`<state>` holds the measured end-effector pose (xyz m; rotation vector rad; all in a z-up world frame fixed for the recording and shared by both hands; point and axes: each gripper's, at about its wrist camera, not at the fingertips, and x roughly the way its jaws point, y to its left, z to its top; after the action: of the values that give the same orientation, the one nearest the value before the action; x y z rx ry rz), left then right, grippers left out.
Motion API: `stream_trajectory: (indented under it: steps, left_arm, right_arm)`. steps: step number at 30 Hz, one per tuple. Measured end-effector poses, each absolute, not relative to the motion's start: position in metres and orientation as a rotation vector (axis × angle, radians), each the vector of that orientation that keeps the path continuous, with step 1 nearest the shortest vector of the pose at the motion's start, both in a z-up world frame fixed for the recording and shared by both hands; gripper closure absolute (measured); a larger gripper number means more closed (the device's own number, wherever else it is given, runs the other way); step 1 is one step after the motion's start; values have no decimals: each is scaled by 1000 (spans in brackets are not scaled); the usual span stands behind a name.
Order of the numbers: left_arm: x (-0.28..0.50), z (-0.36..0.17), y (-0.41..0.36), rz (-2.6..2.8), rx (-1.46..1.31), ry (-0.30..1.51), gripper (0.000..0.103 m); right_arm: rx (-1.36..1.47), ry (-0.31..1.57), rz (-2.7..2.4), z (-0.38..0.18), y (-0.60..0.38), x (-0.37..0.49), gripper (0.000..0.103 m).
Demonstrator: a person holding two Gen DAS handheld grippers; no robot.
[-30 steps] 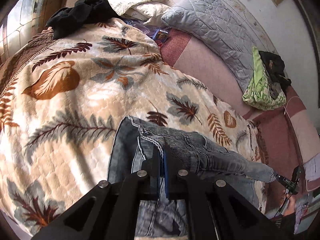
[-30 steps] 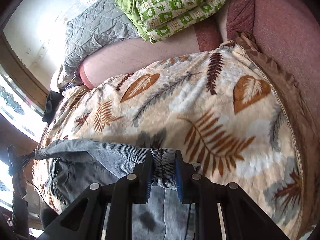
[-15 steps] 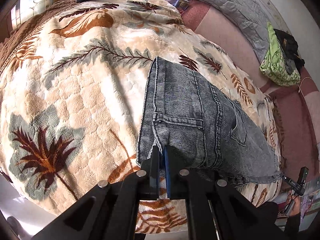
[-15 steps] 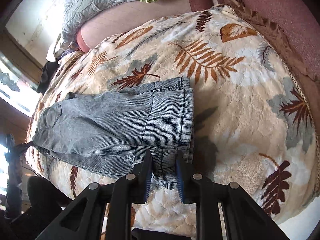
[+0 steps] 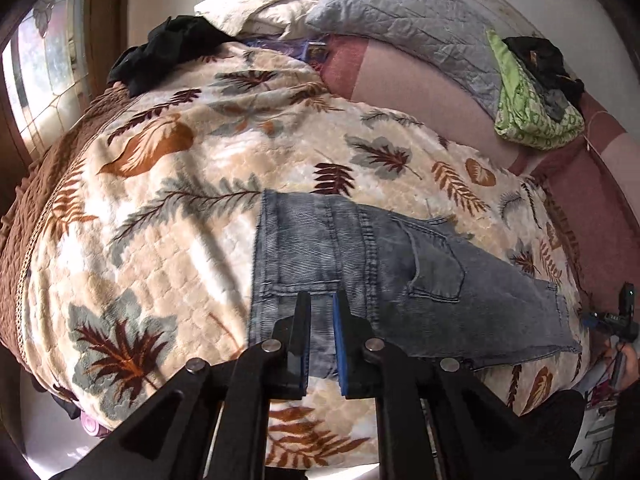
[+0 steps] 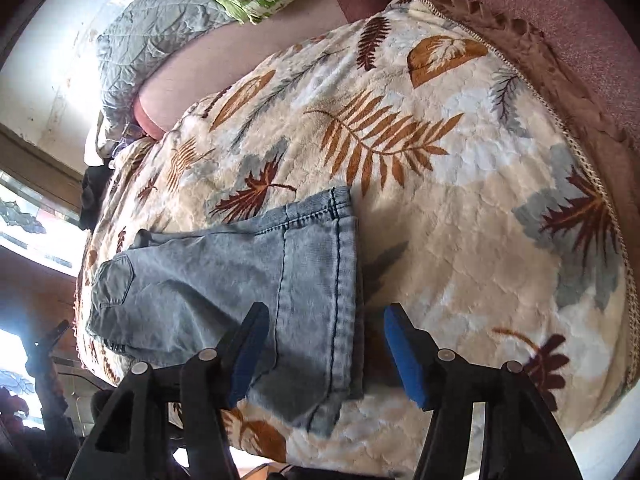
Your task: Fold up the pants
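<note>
The grey-blue jeans (image 5: 360, 256) lie folded and flat on the leaf-patterned blanket (image 5: 168, 240), waistband and back pocket toward the left wrist view. My left gripper (image 5: 321, 300) hovers over their near waist corner. Its jaws are opening, only a narrow gap apart, and denim shows through the gap with no pad pressing on it. In the right wrist view the jeans (image 6: 220, 280) end in stacked leg hems. My right gripper (image 6: 326, 312) is over that hem end with its jaws opening wide. The hem lies loose beneath and between the blue pads (image 6: 404, 356).
A grey quilt (image 5: 400, 12), a green patterned cloth (image 5: 532, 116) and a black garment (image 5: 168, 48) lie along the far side of the bed. Pink sheet (image 5: 420, 80) shows beyond the blanket. A window (image 5: 40, 60) is at the left. The blanket's brown border (image 6: 560, 80) runs at the right.
Both grippers held the jeans' edges shut and carried them toward the near edge of the bed. Now the jeans lie flat and both have let go, the right much wider than the left.
</note>
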<state>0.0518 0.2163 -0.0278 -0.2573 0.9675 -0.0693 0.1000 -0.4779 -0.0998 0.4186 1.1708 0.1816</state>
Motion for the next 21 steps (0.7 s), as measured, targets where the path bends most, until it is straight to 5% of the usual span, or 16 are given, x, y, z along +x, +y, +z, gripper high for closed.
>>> stream_trajectory:
  steps: [6,8,10,21]
  left_arm:
    - [88,-65,153,-122,-181,1042,81]
    - [94,-86,149,-101,-175,1081,81]
    - [99,-104,149,-88,-187,1115,81]
    - [101,-119,145,-90,-154,1131,80]
  right_arm:
    - [391,1225,131,-124,-469,148,47]
    - [352,1240,163,-125,-460,153,77]
    - [279,1274,165,-128,-451,156,87]
    - [79,1068,68,-90,-436,173,88]
